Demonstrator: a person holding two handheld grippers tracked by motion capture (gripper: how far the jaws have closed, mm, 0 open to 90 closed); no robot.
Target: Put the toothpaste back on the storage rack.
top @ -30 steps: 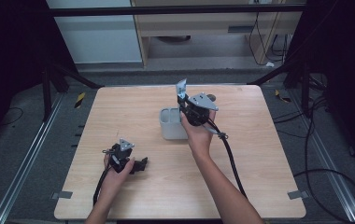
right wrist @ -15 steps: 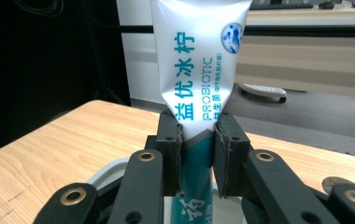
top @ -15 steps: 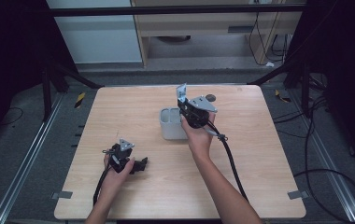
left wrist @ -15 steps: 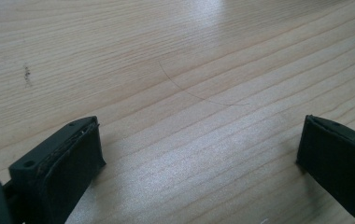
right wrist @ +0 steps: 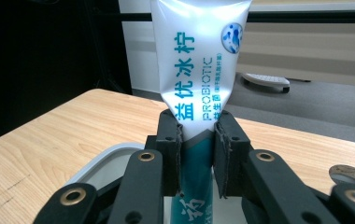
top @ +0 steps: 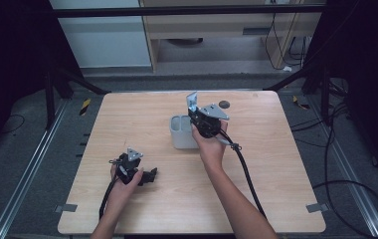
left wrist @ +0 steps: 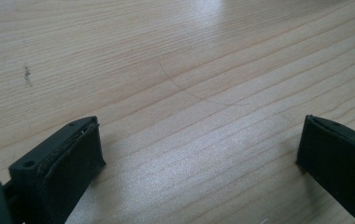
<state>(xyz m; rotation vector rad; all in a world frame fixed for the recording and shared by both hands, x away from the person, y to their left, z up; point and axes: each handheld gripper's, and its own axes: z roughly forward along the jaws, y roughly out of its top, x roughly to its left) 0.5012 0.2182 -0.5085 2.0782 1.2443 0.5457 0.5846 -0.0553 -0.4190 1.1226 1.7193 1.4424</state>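
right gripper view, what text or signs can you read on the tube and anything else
"益优冰柠" in large teal characters along the white toothpaste tube, held upright in the right gripper.
"PROBIOTIC" in grey beside it on the same tube.
A smaller line of characters next to "PROBIOTIC": too small to read.
A round blue-and-white emblem near the tube's top: no legible words.
A white character on the teal band below the jaws: partly hidden, unreadable.

Right gripper (top: 195, 110): I have eased it slightly toward 9 o'clock and lower, closer over the grey holder (top: 182, 131).
Toothpaste tube (top: 192, 101): it has travelled with my jaws, its flat end leaning a bit more toward 11 o'clock.
Left gripper (top: 149, 175): barely any shift on the desk (top: 276, 164).
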